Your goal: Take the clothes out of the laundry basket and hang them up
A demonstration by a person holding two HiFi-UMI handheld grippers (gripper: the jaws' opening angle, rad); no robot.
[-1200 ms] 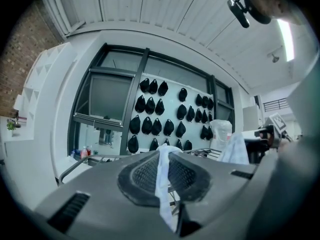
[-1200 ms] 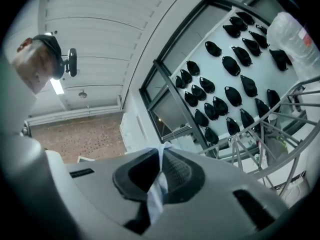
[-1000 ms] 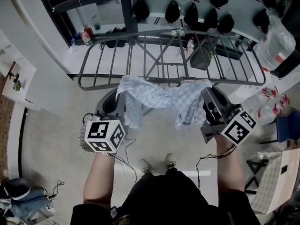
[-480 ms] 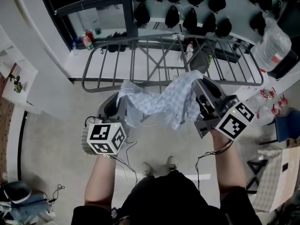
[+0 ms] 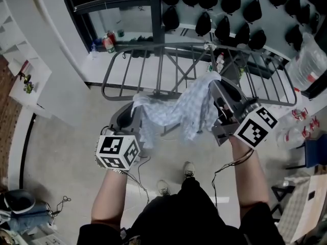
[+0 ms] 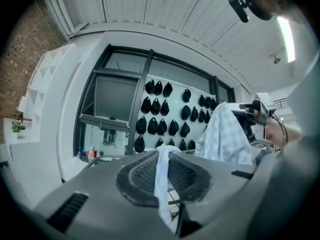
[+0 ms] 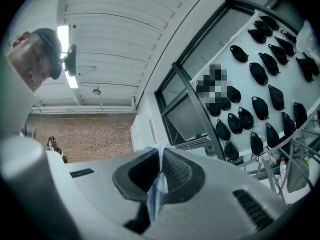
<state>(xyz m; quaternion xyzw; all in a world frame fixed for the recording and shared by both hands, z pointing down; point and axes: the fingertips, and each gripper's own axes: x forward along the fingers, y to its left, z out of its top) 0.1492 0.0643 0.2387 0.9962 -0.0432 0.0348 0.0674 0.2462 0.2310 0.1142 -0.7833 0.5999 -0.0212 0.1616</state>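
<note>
A pale blue checked cloth hangs stretched between my two grippers, just in front of the grey metal drying rack. My left gripper is shut on the cloth's left corner; the fabric shows pinched between its pads. At the right, my right gripper is shut on the other corner, held higher and over the rack's near rail. A strip of cloth sits squeezed between its pads. The cloth also shows at the right of the left gripper view. No laundry basket is in view.
Black caps hang on the wall behind the rack. A dark pole rises at the rack's back. White shelving stands at the left. A clear plastic bag and bottles sit at the right. My feet are on the pale floor.
Both grippers have carried the cloth toward the rack. The right one rose and swung inward over the near rail, bunching the cloth; the left moved less.
</note>
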